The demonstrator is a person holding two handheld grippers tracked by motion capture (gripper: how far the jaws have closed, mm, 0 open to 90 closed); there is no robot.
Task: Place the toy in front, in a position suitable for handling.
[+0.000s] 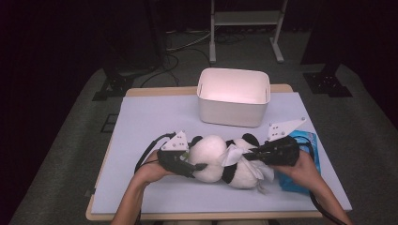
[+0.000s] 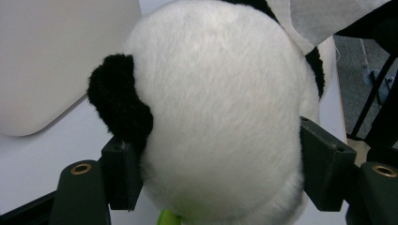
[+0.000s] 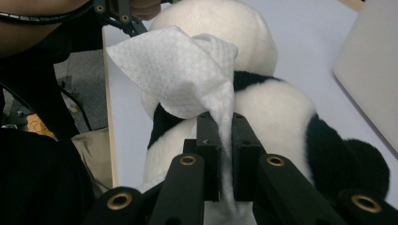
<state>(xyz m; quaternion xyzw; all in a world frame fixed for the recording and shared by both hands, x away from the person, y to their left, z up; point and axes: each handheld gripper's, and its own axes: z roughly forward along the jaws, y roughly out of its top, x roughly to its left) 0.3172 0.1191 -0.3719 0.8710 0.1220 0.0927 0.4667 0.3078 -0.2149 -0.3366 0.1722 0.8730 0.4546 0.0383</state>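
Note:
A black-and-white panda plush (image 1: 213,164) lies on its side on the pale mat (image 1: 155,122). My left gripper (image 1: 196,161) comes in from the left and is shut on the panda's white head (image 2: 216,103), one pad (image 2: 123,172) under the black ear (image 2: 119,110) and the other on the far side. From the right, my right gripper (image 1: 248,154) is shut on a white wipe (image 1: 233,154) that rests against the panda's body. In the right gripper view the wipe (image 3: 183,70) fans out above the closed jaws of the right gripper (image 3: 225,140), over the panda (image 3: 277,122).
A white bin (image 1: 233,96) stands at the back of the mat, its wall (image 2: 47,61) close beside the panda's head. A blue packet (image 1: 302,161) lies under the right hand near the mat's right edge. A metal stand (image 1: 246,18) is on the floor beyond the table.

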